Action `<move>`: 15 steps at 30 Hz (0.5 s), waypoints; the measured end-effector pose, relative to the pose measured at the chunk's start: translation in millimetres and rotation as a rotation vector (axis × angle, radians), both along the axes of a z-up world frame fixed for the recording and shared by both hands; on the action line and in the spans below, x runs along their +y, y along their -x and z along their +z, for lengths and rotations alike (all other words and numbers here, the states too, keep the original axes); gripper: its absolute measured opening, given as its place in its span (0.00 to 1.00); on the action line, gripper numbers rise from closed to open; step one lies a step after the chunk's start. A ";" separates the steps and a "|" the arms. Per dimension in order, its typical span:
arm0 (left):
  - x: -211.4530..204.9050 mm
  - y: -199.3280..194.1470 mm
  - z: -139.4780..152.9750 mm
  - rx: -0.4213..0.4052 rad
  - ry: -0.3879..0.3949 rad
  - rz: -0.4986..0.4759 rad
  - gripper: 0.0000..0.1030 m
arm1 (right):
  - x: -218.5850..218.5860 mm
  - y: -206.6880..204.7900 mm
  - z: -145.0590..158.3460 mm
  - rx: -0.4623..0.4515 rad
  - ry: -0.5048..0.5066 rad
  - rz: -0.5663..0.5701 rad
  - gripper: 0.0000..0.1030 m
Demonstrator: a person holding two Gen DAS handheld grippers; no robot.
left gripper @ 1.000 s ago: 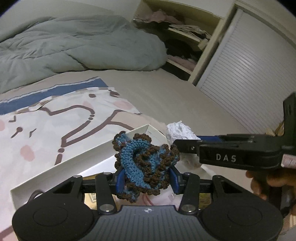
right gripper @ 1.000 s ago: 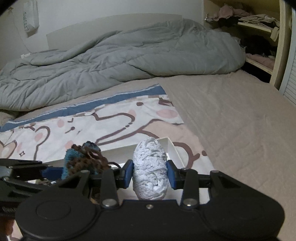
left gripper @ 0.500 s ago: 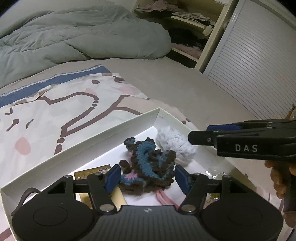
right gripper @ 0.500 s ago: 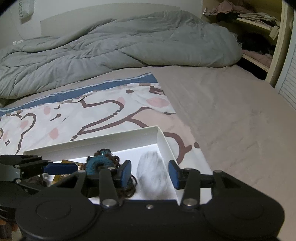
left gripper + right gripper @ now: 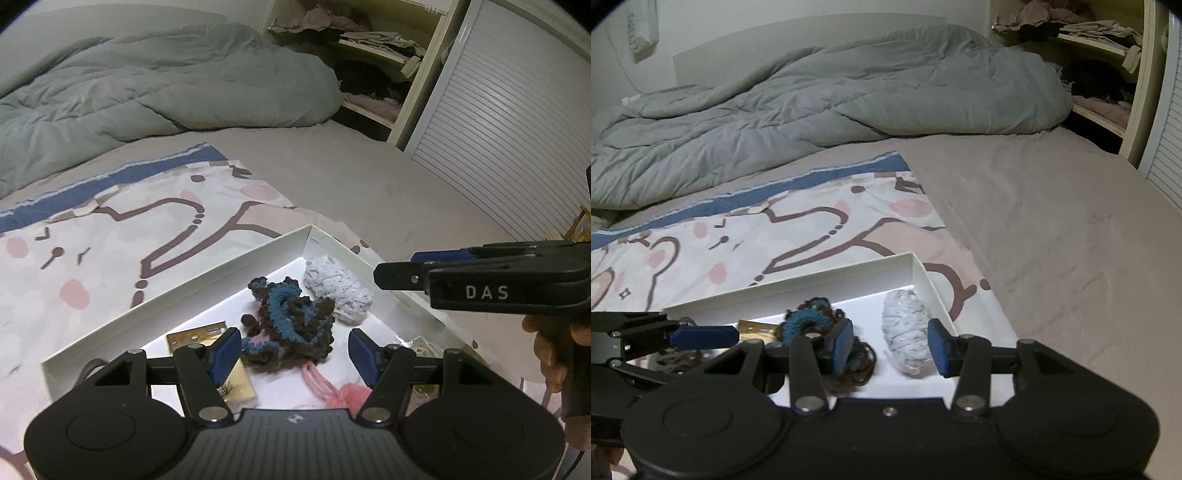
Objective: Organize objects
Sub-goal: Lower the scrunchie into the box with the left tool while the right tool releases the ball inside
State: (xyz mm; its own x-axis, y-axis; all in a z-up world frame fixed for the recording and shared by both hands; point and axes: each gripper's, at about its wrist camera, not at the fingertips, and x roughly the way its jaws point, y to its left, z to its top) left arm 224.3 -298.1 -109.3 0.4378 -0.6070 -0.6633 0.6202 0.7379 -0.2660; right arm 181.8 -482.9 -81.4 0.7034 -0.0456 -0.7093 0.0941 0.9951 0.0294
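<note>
The left tool hangs released over a white box on a bed, its pads apart and clear of the blue-brown crochet piece lying in the box just beyond them. The right tool is also released, its jaws having just widened; the grey yarn ball lies between its pads in the box's far right corner, touched by neither. The two pieces lie side by side, just about touching. Nearer the left tool are a gold packet and a pink tassel. The box sits on a cartoon-print sheet. Beyond lie a grey duvet and open shelves of clothes. A hand grips the right tool's handle.
</note>
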 end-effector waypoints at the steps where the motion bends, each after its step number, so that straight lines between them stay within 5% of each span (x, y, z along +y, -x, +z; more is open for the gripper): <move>1: 2.5 2.8 3.1 -0.004 -0.005 0.004 0.63 | 1.2 2.9 2.9 -0.004 -0.003 0.006 0.46; 15: 52.7 42.5 58.4 -0.059 -0.046 0.114 0.63 | 27.8 55.1 57.0 -0.077 0.025 0.063 0.51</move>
State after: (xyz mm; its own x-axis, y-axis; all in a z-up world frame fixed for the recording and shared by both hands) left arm 181.8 -245.4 -50.8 0.5417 -0.5203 -0.6601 0.5449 0.8154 -0.1955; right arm 126.8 -455.1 -24.4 0.7576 -0.0162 -0.6526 0.0294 0.9995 0.0092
